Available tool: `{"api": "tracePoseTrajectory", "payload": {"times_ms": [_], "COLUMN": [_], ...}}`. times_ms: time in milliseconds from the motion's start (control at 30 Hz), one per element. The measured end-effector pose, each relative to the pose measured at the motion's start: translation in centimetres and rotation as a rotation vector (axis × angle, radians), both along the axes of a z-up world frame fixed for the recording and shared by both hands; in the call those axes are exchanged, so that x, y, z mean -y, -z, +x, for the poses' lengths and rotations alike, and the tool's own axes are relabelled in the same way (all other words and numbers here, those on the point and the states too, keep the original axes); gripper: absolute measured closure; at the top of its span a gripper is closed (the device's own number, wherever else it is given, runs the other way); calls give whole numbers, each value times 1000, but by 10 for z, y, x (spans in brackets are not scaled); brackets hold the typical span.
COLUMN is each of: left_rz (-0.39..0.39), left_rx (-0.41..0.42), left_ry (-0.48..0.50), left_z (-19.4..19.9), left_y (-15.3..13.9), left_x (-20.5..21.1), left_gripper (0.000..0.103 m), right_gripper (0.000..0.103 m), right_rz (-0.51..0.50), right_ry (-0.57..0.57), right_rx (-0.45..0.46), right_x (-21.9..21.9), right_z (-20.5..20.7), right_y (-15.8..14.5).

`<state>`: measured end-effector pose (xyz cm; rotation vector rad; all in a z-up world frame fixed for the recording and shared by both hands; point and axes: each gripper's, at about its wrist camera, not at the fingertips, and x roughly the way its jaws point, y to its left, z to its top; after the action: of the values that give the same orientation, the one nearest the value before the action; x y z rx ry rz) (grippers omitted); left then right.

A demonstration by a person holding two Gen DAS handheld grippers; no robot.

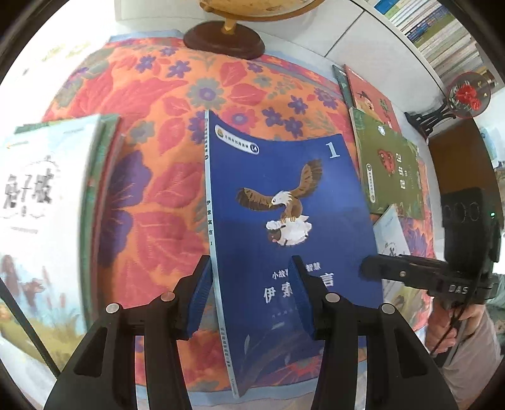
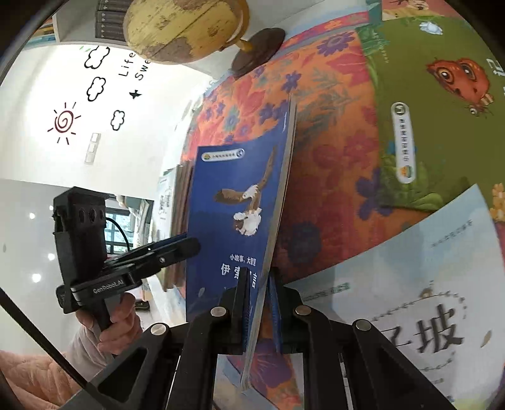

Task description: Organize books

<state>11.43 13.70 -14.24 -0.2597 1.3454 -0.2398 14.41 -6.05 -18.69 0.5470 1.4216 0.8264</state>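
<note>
Holds the left gripper [image 1: 250, 258] pointed steeply down, left hand [image 2: 123, 318] wrapped round its handle below a pink fleecy sleeve [image 2: 28, 372]. Keeps its jaws partly apart, astride the spine edge of the blue book [image 1: 284, 189]: one pad just left of the spine, the other in front of the cover, low over the title. Cannot tell whether those pads actually press on the book.

Reaches in from the opposite side with the right gripper [image 2: 258, 272], angled moderately downward, right hand [image 1: 442, 328] low on the grip. Clamps its pads narrowly onto the page edge of that same book, near the bottom corner.

Carries the blue book upright between the two grippers, eagle-and-sheep cover toward the left wrist camera, seemingly lifted just above the cloth.

Works over a table spread with an orange floral cloth [image 1: 151, 176] in red and purple. Has a white picture book [image 1: 41, 189], blurred, at the left edge atop a green-edged one; a green book [image 1: 391, 170] and a red book [image 1: 369, 91] lying flat on the far right, overlapping; another white-covered book [image 2: 426, 299] partly over the green one. Faces a tan globe [image 2: 180, 28] on a dark wooden base at the back of the table, packed bookshelves [image 1: 442, 34] behind, a round ornament [image 1: 470, 94] with red flowers on a black stand, and a white wall with a sun sticker [image 2: 64, 121] and cloud outlines.
</note>
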Motion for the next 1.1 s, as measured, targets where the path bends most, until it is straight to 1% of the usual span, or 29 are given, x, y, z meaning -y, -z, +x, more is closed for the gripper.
{"api": "tracePoseTrajectory", "payload": {"times_ms": [67, 100, 167, 333, 467, 600, 833, 1100], "left_rz": [4, -8, -17, 13, 5, 15, 45, 59], "left_rx": [20, 29, 46, 75, 88, 105, 112, 124], "left_ry": [2, 1, -3, 42, 34, 35, 36, 44], "left_z": [-1, -2, -1, -2, -2, -1, 4, 6], "left_y": [-7, -11, -19, -33, -41, -49, -54, -57], "left_x": [-1, -4, -10, -15, -26, -41, -73, -115], "left_gripper": [58, 58, 58, 58, 58, 58, 58, 58], "right_gripper": [93, 93, 93, 93, 93, 93, 93, 93], "right_rz": [5, -7, 1, -10, -22, -5, 4, 15], "right_ry": [-31, -35, -40, -48, -55, -46, -34, -23], "right_rx": [18, 24, 33, 84, 104, 117, 136, 158], "right_x": [-2, -5, -8, -26, -39, -45, -79, -116], "right_z": [-6, -7, -8, -13, -13, -20, -20, -23], "right_y": [-9, -12, -17, -35, -44, -52, -57, -61]}}
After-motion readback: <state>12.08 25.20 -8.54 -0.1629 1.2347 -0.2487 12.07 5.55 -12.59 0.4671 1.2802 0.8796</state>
